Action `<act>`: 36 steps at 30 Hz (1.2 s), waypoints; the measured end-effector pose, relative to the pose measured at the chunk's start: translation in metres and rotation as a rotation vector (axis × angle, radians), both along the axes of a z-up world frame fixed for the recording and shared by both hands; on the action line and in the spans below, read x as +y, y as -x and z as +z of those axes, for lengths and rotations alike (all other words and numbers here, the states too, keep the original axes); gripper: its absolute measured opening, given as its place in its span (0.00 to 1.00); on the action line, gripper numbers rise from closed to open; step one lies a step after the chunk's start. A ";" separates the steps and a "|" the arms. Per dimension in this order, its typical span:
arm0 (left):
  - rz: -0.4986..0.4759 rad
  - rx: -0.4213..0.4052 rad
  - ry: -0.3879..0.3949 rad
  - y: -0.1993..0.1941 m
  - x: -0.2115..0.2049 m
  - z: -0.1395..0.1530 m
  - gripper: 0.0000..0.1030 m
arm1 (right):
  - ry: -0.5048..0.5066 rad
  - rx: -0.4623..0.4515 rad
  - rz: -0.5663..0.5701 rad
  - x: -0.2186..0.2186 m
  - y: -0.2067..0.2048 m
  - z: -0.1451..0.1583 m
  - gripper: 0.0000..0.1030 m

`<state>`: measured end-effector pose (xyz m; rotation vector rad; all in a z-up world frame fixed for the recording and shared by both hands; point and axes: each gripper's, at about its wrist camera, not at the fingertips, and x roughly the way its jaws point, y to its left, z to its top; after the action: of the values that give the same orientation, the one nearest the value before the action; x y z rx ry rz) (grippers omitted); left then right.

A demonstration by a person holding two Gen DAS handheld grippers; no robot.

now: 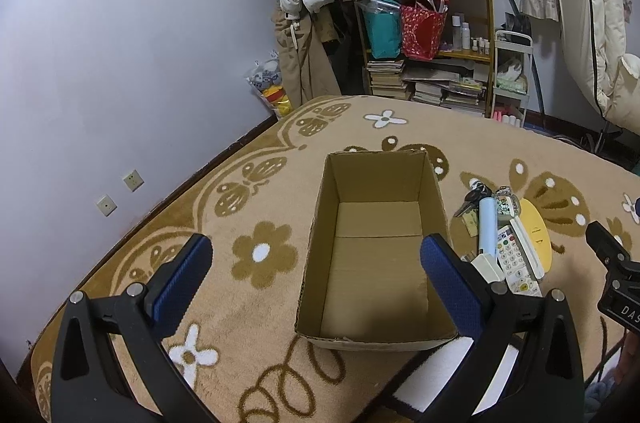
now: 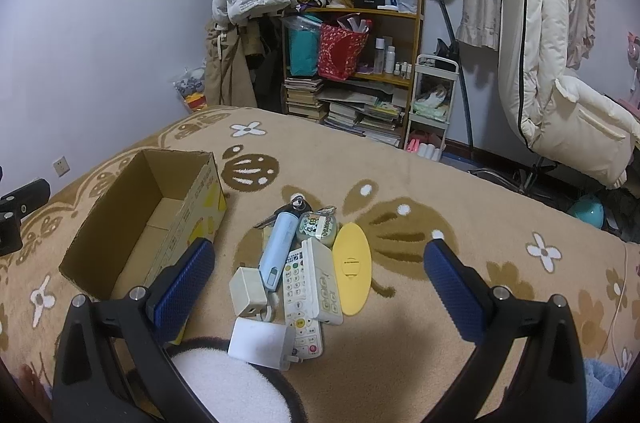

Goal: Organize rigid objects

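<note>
An empty open cardboard box point(image 1: 376, 255) stands on the patterned rug; it also shows at the left in the right wrist view point(image 2: 132, 223). To its right lies a pile of small rigid things: two white remotes point(image 2: 304, 303), a light blue tube point(image 2: 278, 243), a yellow oval disc point(image 2: 352, 267), white chargers point(image 2: 260, 339), keys point(image 2: 296, 203) and a keychain tag point(image 2: 318, 225). My left gripper point(image 1: 316, 267) is open and empty, hovering over the box's near end. My right gripper point(image 2: 318, 271) is open and empty, above the pile.
The beige flowered rug point(image 1: 260, 255) covers the floor. At the back stand a wooden shelf point(image 2: 400, 71) with books and bags, a white cart point(image 2: 432, 103) and hanging coats. A folded white mattress point(image 2: 560, 83) leans at the right. The wall is to the left.
</note>
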<state>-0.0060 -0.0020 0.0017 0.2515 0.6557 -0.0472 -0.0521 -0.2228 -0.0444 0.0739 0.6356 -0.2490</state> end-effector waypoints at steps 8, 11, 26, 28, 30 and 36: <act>-0.004 0.004 0.001 -0.003 0.001 -0.002 1.00 | 0.003 0.000 0.001 0.000 0.000 -0.002 1.00; -0.007 0.005 0.000 -0.003 0.001 -0.002 1.00 | 0.003 0.000 0.002 0.000 0.000 -0.001 1.00; -0.008 0.008 -0.010 -0.004 0.003 -0.003 1.00 | 0.002 0.003 0.002 0.000 -0.001 -0.001 1.00; -0.010 0.009 -0.012 -0.005 0.004 -0.003 1.00 | 0.003 0.005 0.005 0.001 0.000 -0.001 1.00; -0.010 0.008 -0.016 -0.004 0.004 -0.003 1.00 | 0.004 0.004 0.006 -0.001 0.001 -0.003 1.00; -0.009 0.010 -0.018 -0.005 0.005 -0.002 1.00 | 0.003 0.005 0.005 -0.001 0.000 -0.003 1.00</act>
<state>-0.0008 0.0028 -0.0007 0.2720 0.6650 -0.0512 -0.0524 -0.2234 -0.0470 0.0688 0.6408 -0.2451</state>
